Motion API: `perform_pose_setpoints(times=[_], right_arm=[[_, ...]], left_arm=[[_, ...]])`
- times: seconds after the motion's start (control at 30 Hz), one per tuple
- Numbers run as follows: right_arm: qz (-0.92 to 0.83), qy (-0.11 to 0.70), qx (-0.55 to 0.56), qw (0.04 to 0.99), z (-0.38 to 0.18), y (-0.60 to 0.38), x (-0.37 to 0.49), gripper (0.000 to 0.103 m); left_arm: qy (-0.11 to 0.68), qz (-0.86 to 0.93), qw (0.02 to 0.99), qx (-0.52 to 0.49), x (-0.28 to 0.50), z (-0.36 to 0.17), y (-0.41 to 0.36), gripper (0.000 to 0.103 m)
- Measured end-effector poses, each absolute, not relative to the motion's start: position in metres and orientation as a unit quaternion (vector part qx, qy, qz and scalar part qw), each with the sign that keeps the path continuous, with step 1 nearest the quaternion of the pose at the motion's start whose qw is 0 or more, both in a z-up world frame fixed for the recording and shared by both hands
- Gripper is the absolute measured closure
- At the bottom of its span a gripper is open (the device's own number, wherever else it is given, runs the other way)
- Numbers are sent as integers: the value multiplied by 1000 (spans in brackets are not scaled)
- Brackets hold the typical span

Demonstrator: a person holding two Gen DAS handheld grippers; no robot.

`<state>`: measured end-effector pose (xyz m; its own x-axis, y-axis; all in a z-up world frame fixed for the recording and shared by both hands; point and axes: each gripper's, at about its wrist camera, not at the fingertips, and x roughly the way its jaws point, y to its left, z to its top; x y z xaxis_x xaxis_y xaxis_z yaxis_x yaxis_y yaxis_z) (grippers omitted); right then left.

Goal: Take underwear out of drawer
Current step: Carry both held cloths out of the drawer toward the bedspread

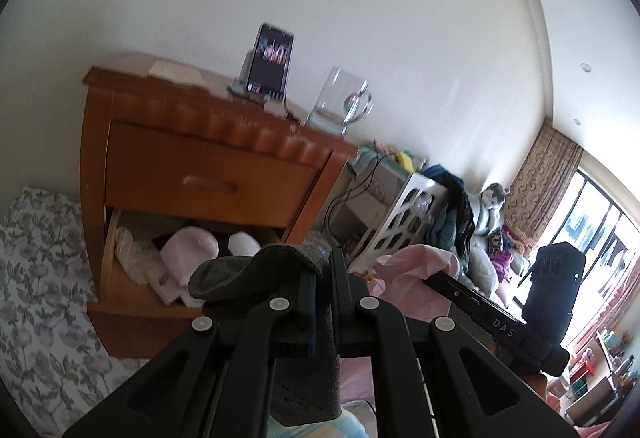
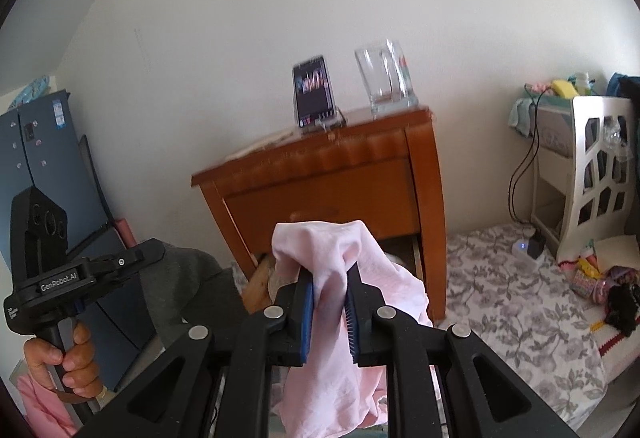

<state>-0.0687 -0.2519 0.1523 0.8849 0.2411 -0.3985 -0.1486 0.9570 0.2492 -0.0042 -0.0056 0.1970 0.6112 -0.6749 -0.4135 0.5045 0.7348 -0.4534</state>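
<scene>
My left gripper [image 1: 323, 270] is shut on a grey piece of underwear [image 1: 256, 270] that drapes over its left finger and hangs down between the jaws. My right gripper [image 2: 330, 274] is shut on a pale pink piece of underwear [image 2: 340, 302] that hangs below the fingers. Both are held up in front of a wooden nightstand [image 1: 200, 141], whose lower drawer [image 1: 120, 302] stands pulled out. Inside it lie folded pink [image 1: 188, 250] and white [image 1: 244, 244] garments. The left gripper [image 2: 80, 278] and the hand holding it show at the left of the right wrist view.
A phone on a stand [image 1: 268, 61] and a glass mug [image 1: 340, 97] sit on the nightstand top. A floral bedsheet [image 2: 520, 302] covers the floor area. A white lattice shelf [image 2: 596, 173] with cables stands to the right, and clothes are piled beyond it.
</scene>
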Motion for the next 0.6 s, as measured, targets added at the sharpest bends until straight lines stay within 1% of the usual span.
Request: perform_pose_setpoints(times=[0.27, 0.4, 0.6], right_arm=[[90, 300, 112, 943, 104, -252, -38, 87], [85, 348, 106, 928, 75, -250, -24, 87], [84, 389, 101, 912, 46, -251, -11, 87]], left_arm=[[350, -317, 872, -132, 9, 154, -21, 97], [397, -298, 860, -119, 19, 124, -29, 97], [454, -262, 846, -97, 34, 77, -39, 97]])
